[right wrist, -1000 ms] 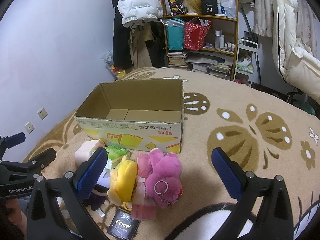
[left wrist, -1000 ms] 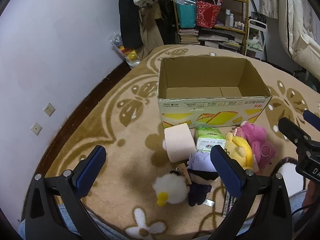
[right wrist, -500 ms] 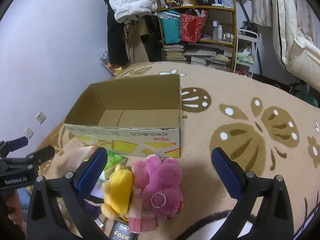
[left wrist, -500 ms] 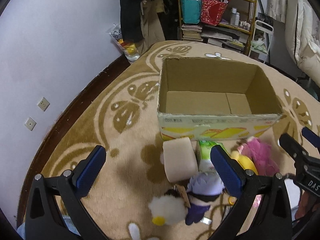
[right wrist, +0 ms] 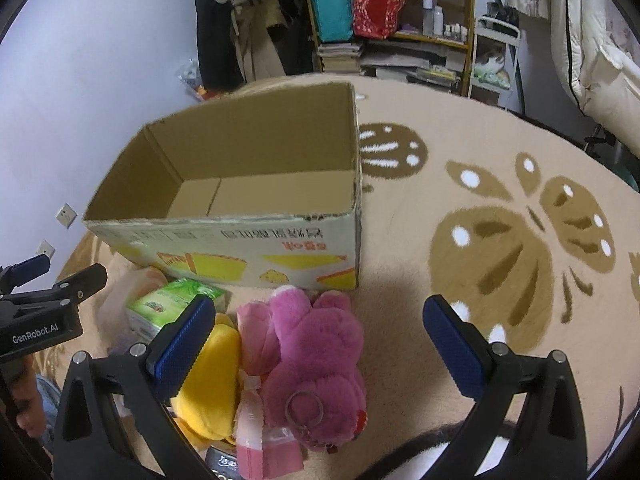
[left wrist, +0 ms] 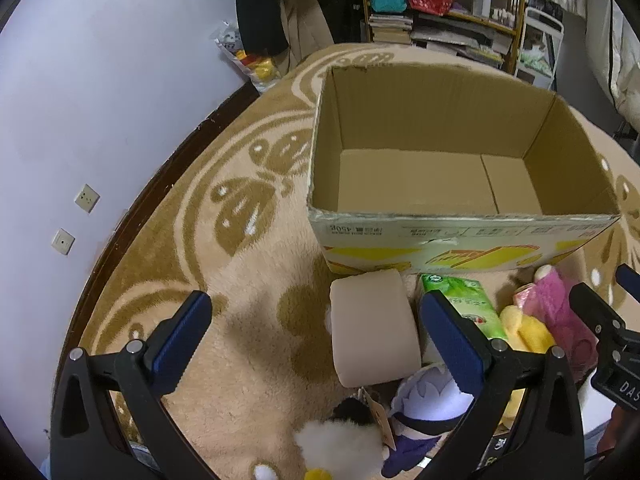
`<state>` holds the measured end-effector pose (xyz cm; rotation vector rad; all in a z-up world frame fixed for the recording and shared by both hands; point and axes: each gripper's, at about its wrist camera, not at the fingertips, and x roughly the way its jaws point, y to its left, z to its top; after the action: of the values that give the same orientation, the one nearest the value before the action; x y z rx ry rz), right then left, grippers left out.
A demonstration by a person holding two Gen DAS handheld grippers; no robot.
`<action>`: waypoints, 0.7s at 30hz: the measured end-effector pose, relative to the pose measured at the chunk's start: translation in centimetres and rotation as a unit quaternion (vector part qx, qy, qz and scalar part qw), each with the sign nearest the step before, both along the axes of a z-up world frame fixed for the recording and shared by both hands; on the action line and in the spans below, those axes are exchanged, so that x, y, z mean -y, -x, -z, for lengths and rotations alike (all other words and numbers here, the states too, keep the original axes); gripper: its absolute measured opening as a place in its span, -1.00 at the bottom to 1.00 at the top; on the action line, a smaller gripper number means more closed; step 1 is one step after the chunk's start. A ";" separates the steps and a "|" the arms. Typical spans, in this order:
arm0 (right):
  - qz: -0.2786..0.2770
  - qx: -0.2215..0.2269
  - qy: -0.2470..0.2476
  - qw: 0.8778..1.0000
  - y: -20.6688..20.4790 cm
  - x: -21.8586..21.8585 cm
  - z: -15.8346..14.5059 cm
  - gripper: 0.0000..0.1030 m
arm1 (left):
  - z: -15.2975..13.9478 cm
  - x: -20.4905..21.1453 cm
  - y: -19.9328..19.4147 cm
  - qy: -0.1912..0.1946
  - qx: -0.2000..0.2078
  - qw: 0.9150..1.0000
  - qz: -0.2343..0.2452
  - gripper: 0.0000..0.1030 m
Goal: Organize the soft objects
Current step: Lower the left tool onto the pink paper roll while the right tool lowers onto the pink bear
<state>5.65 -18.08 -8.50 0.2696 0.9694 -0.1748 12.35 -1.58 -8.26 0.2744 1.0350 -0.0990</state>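
An empty cardboard box [left wrist: 460,236] [right wrist: 240,248] stands open on the carpet. In front of it lie a pink tissue roll [left wrist: 372,336], a green tissue pack [left wrist: 464,312] [right wrist: 172,300], a yellow plush [right wrist: 208,376] [left wrist: 528,332], a pink plush bear [right wrist: 316,356] [left wrist: 560,312], a purple plush [left wrist: 428,404] and a white fluffy plush [left wrist: 340,448]. My left gripper [left wrist: 316,340] is open and empty, above the pink roll. My right gripper [right wrist: 320,344] is open and empty, above the pink bear.
A beige carpet with brown flower patterns [right wrist: 500,240] covers the floor. A purple wall with sockets [left wrist: 86,198] is at the left. A cluttered shelf [right wrist: 392,28] and hanging clothes [left wrist: 260,8] stand behind the box. A black packet [right wrist: 222,462] lies by the plushes.
Both grippers have moved forward and down toward the box and the pile of soft things. Both stay open and empty.
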 end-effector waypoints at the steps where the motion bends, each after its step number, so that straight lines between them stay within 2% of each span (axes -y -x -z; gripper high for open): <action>1: 0.001 -0.006 0.000 1.000 -0.1 0.1 0.2 1.00 | 0.3 0.1 -0.1 -0.004 -0.003 1.000 0.000 1.00; 11: 0.018 -0.055 -0.036 0.998 -0.2 1.1 2.5 0.92 | 2.2 0.2 -1.1 -0.017 -0.027 0.999 -0.014 1.00; 15: 0.008 -0.065 -0.043 0.997 -0.5 0.9 3.1 0.73 | 2.6 0.0 -1.3 -0.014 -0.032 0.999 -0.019 1.00; 17: 0.001 -0.071 -0.036 0.997 -0.6 0.5 3.4 0.56 | 2.8 -0.1 -1.4 -0.010 -0.034 0.999 -0.020 1.00; 21: -0.008 -0.075 -0.028 0.997 -0.6 0.2 3.5 0.40 | 2.6 0.0 -1.3 -0.001 -0.033 0.999 -0.019 1.00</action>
<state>6.24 -18.29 -12.02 0.3038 1.1257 -0.1555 13.68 -1.58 -10.85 0.2546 1.1059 -0.0731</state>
